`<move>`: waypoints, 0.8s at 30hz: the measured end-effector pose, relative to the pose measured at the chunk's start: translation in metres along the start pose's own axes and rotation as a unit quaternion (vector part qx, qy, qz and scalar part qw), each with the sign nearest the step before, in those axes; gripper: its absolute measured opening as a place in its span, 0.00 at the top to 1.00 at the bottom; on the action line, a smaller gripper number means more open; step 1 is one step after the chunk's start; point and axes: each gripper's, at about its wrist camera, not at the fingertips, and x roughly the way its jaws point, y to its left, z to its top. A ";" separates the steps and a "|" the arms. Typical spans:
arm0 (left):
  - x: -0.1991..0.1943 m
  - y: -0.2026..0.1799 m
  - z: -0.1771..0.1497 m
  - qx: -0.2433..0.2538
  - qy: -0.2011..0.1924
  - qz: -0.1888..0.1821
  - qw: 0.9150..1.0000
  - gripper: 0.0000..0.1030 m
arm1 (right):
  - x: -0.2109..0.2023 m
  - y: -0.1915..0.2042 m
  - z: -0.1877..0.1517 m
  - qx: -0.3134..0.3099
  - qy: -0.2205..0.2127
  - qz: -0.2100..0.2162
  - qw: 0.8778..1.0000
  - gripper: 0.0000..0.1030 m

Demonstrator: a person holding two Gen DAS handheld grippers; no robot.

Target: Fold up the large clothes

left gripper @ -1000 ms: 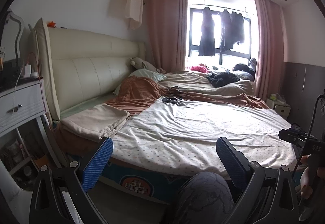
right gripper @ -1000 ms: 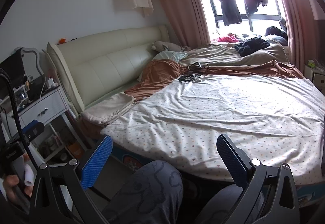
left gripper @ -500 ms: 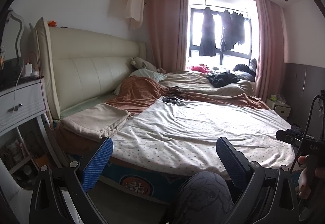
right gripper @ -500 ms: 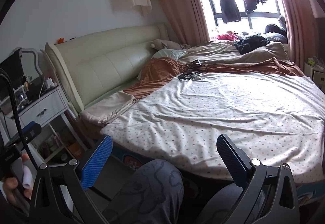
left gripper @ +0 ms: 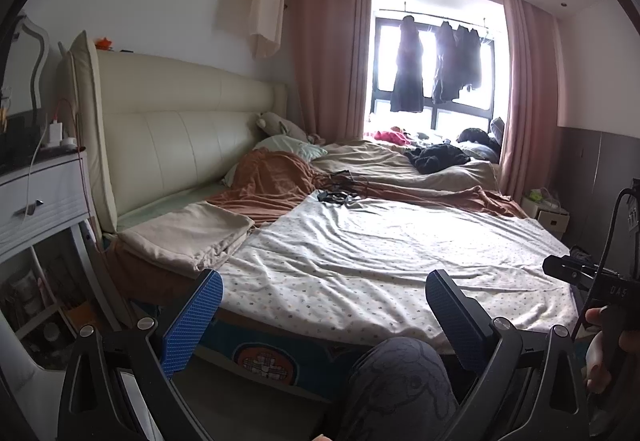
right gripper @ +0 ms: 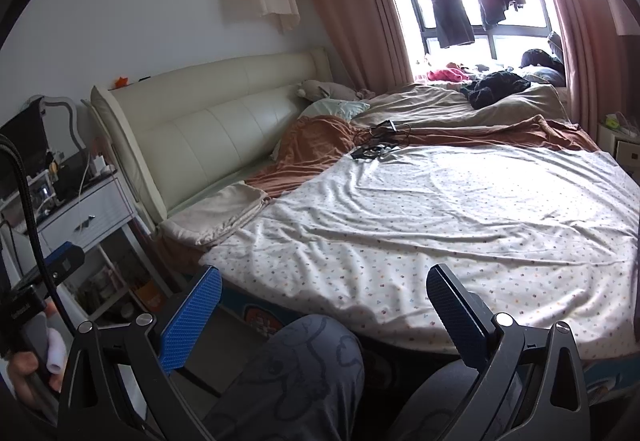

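Plainly, the left gripper (left gripper: 324,307) holds its blue-padded fingers (left gripper: 192,315) spread wide on nothing; the right gripper (right gripper: 324,305) is parted likewise, empty; both hang short of the bed's near edge, above the person's grey-trousered knee (right gripper: 304,365); beyond lies the dotted white sheet (right gripper: 460,217), spread flat across the mattress, with a folded beige cloth (left gripper: 188,237) beside it near the cream headboard (left gripper: 184,145).

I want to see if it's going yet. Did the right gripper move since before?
Yes. In the right wrist view the headboard and window sit lower than a second ago, so the open right gripper tilted upward a little.
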 end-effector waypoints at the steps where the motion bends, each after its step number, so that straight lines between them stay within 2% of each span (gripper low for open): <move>1: 0.000 0.000 0.000 0.000 0.000 -0.001 1.000 0.01 | -0.001 0.001 0.000 0.000 0.000 0.000 1.000 0.00; 24: -0.016 0.002 -0.008 -0.009 -0.004 -0.005 1.000 0.01 | -0.005 0.001 -0.002 0.007 0.006 -0.002 1.000 0.00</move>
